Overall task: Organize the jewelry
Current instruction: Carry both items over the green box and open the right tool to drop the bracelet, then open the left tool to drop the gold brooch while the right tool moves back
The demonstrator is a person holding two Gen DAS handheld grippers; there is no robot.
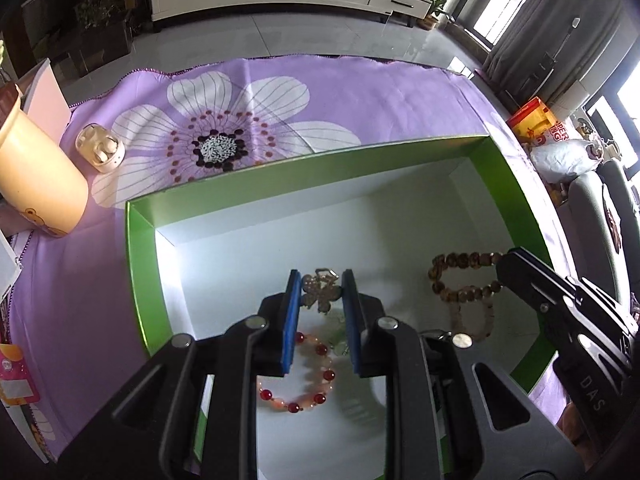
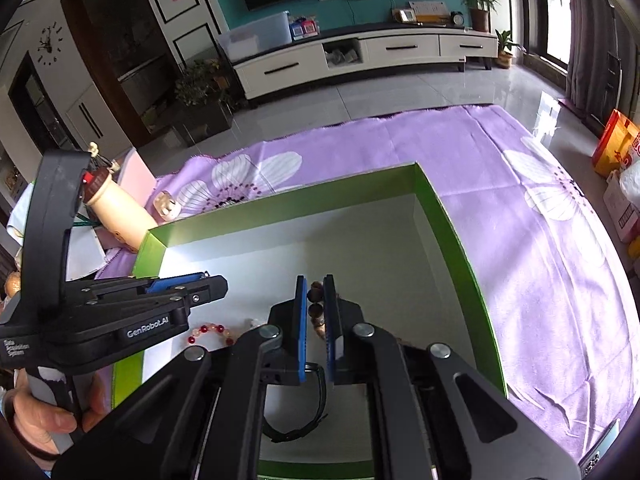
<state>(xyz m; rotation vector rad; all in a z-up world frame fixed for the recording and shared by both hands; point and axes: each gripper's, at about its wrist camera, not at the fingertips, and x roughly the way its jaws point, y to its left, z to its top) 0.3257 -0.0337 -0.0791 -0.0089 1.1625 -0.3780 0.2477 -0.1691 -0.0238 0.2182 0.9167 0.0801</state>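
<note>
Over the green box (image 1: 304, 176), left gripper (image 1: 321, 294) clamped on a butterfly ornament (image 1: 320, 291), ready for lowering near its left wall. Toward the right wall, right gripper (image 2: 315, 300) pinching probably the wooden bead string (image 2: 314, 296); next, releasing.

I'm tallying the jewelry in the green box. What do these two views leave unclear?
- Pale green piece, left wrist view: blurred, partly behind the left tool, which grips a butterfly ornament.
- Black band, right wrist view: mostly behind the right tool.
- Red-bead bracelet, right wrist view: partly hidden by both tools.
</note>
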